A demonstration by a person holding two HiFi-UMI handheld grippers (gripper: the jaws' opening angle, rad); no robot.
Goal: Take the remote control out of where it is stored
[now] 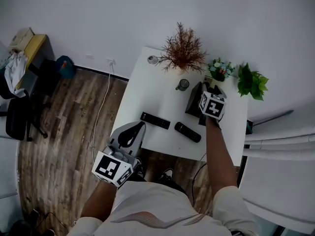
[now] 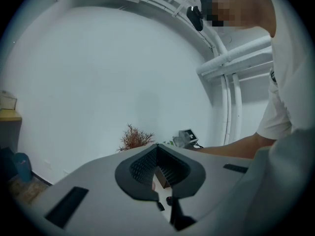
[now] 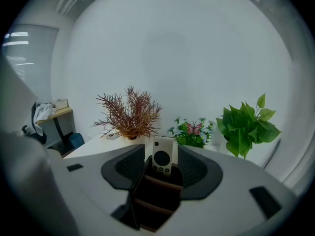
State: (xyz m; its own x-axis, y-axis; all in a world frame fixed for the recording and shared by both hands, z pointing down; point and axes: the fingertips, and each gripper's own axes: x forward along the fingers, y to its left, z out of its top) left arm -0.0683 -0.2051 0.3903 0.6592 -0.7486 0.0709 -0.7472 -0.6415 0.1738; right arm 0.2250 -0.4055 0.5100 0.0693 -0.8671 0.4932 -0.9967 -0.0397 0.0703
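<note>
At the lower left of the head view, the left gripper (image 1: 140, 127) hangs just off the near edge of the white rectangular table (image 1: 140, 90). Its fingertips are drawn together on nothing, and its own view shows the same: the tips (image 2: 157, 149) meet with only the tabletop beyond. It looks parked there out of the way, since the job seems to need one tool only

Nearer the middle of that view, two long black remote controls (image 1: 155, 120) (image 1: 187, 132) lie flat on the table, apart from the holder and in no store at all

Right of them stands a dark upright compartmented holder (image 1: 193, 101), with the right gripper (image 1: 210, 88) reaching over it from the near side. In the middle of the right gripper view, a slim white remote control with a round black pad (image 3: 162, 157) stands on end in the holder's far slot (image 3: 153, 193). Its top rises above the rim, which leaves something to grasp. The right gripper's (image 3: 161, 149) jaws stand apart, one on each side of that exposed top, and the pads do not press on it. This reads as lining up for a pinch: the remote is still stored and the lift has not begun
</note>
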